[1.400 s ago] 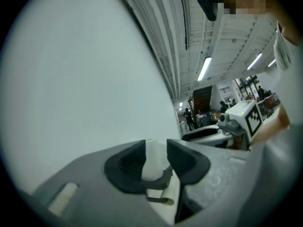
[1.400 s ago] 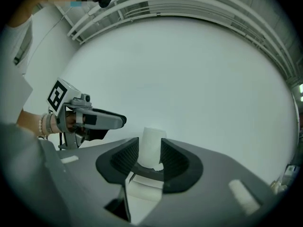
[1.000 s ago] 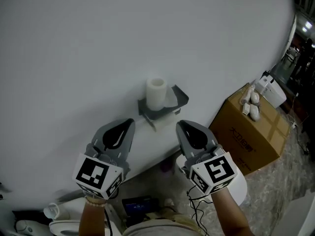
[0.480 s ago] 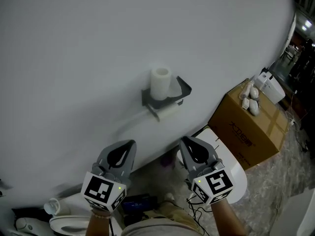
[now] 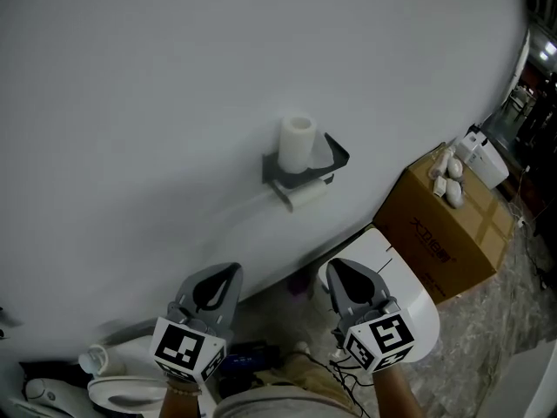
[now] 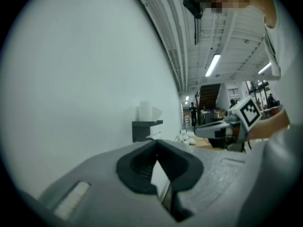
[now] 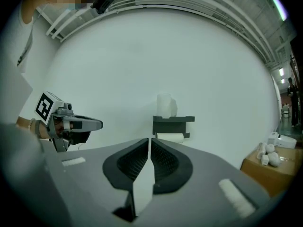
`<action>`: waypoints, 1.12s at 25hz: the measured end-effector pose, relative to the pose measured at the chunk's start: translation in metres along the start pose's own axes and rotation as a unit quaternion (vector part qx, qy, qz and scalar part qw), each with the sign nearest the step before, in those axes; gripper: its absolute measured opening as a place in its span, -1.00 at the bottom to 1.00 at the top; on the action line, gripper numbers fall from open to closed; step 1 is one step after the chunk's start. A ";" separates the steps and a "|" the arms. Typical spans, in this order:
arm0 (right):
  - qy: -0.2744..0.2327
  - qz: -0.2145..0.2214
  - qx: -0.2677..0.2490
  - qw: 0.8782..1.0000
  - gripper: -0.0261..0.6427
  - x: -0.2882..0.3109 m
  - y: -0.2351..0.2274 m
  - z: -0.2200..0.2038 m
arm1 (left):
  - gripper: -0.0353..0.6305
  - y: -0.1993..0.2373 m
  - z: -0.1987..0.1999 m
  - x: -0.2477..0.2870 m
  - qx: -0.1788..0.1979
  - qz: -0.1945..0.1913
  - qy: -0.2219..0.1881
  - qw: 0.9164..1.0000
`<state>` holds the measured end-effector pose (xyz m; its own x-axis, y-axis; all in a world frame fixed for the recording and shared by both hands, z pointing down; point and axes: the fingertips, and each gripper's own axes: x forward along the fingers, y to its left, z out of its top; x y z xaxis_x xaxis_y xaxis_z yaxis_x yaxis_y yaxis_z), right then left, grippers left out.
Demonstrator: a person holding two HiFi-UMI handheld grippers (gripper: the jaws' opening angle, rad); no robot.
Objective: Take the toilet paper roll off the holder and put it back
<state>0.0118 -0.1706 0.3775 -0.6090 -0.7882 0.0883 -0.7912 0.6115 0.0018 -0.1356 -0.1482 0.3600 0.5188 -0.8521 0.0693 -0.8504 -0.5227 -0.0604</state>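
Head view: white wall [image 5: 174, 103] throughout; cardboard box [image 5: 444, 233] at right; left gripper [image 5: 228, 273] and right gripper [image 5: 338, 266] low, both clenched, empty. Centre: grey holder [image 5: 277, 171], toilet paper roll [image 5: 297, 143] upright on top, second roll [image 5: 306, 196] beneath. Probably light, soft, crushable: pinch across the sides. Open room around, wall behind.

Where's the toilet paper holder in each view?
Head view: holder just above centre, on the wall.
Left gripper view: holder centre, just above the jaws.
Right gripper view: holder centre, above the jaws.
Shared landmark: white roll standing upright on its top.
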 end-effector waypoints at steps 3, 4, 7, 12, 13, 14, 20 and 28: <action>0.003 0.002 0.003 1.000 -0.86 -0.001 0.002 -0.002 | -0.91 0.003 0.002 -0.004 -0.013 0.006 -0.007 1.000; 0.003 0.002 0.004 1.000 -0.86 -0.002 0.003 -0.002 | -0.91 0.004 0.002 -0.005 -0.016 0.007 -0.008 1.000; 0.006 0.003 0.004 1.000 -0.88 -0.002 0.003 -0.003 | -0.91 0.005 0.002 -0.007 -0.019 0.010 -0.011 1.000; 0.003 0.006 0.007 1.000 -0.88 0.000 0.007 -0.003 | -0.91 0.002 0.003 -0.007 -0.017 0.004 -0.011 1.000; 0.003 0.007 0.007 1.000 -0.88 0.001 0.008 -0.003 | -0.91 0.002 0.003 -0.007 -0.016 0.002 -0.010 1.000; 0.003 0.008 0.007 1.000 -0.88 0.001 0.009 -0.002 | -0.91 0.001 0.003 -0.007 -0.014 0.001 -0.010 1.000; 0.004 0.012 0.004 1.000 -0.89 0.002 0.012 -0.003 | -0.91 0.000 0.002 -0.007 -0.011 -0.002 -0.008 1.000; 0.005 0.010 0.003 1.000 -0.90 0.000 0.015 -0.003 | -0.91 -0.002 0.002 -0.009 -0.016 -0.004 -0.010 1.000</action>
<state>0.0006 -0.1613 0.3802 -0.6249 -0.7745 0.0982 -0.7786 0.6275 -0.0060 -0.1386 -0.1402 0.3576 0.5277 -0.8480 0.0491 -0.8480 -0.5293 -0.0274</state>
